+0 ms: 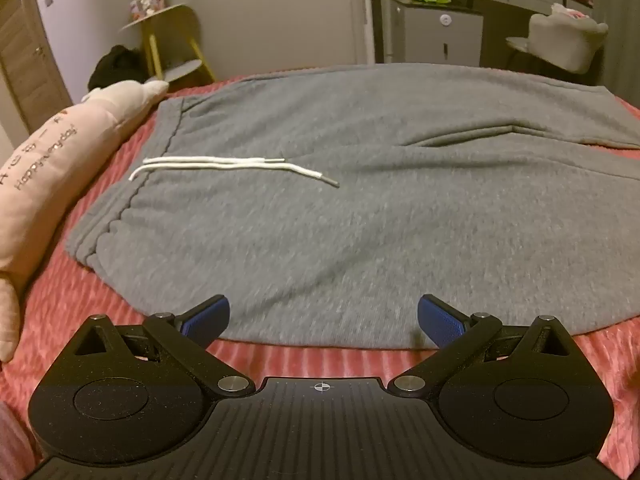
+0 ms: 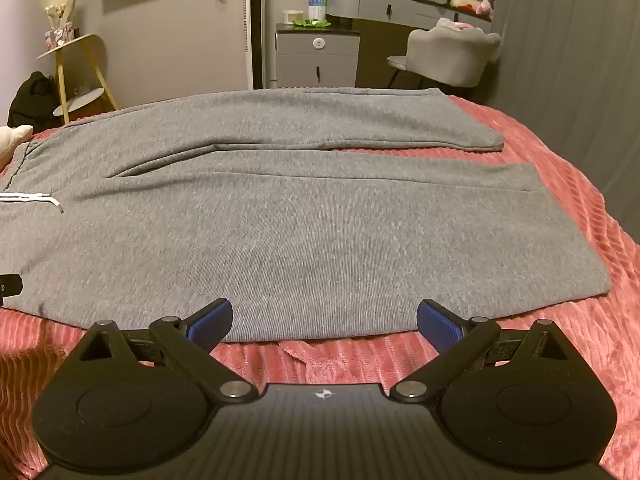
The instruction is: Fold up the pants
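While flat, pants [image 2: 304,216] lengthwise left-right, waistband [image 1: 132,184] left

Dim warm light; grey walls [image 2: 168,40], grey dresser [image 2: 318,60], padded chair [image 2: 452,60], yellow-legged side table [image 2: 80,76].

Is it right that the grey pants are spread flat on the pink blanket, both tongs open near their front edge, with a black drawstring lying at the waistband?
Not quite: the drawstring is white, as the left wrist view shows. The rest holds: the grey pants lie flat on the pink blanket, with the left tongs and right tongs open.
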The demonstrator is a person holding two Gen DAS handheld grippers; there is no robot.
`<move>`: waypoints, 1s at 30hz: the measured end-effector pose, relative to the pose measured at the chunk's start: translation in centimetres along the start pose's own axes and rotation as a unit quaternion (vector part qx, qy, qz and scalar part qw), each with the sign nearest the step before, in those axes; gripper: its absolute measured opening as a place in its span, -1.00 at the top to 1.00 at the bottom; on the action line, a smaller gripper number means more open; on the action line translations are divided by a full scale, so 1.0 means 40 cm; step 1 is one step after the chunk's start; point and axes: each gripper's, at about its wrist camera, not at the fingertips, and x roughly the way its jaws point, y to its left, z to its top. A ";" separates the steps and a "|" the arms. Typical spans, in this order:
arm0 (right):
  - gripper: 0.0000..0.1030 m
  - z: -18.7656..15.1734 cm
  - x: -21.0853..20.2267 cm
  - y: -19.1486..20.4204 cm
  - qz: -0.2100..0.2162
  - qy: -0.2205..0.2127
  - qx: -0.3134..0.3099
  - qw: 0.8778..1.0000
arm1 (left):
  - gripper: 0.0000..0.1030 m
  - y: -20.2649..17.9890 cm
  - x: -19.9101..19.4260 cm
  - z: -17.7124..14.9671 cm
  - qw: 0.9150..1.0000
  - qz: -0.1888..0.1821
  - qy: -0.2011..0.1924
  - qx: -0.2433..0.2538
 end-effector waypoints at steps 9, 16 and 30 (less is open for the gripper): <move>-0.92 0.000 0.000 -0.002 0.001 0.001 0.001 1.000 | -1.00 0.003 0.007 -0.001 1.000 0.000 0.008 -0.002; -0.92 0.001 -0.001 -0.003 0.002 0.001 0.002 1.000 | -1.00 0.004 0.009 -0.005 1.000 -0.001 0.008 -0.004; -0.92 0.002 -0.002 -0.006 0.002 0.002 0.003 1.000 | -1.00 0.007 0.011 -0.008 1.000 -0.002 0.010 -0.005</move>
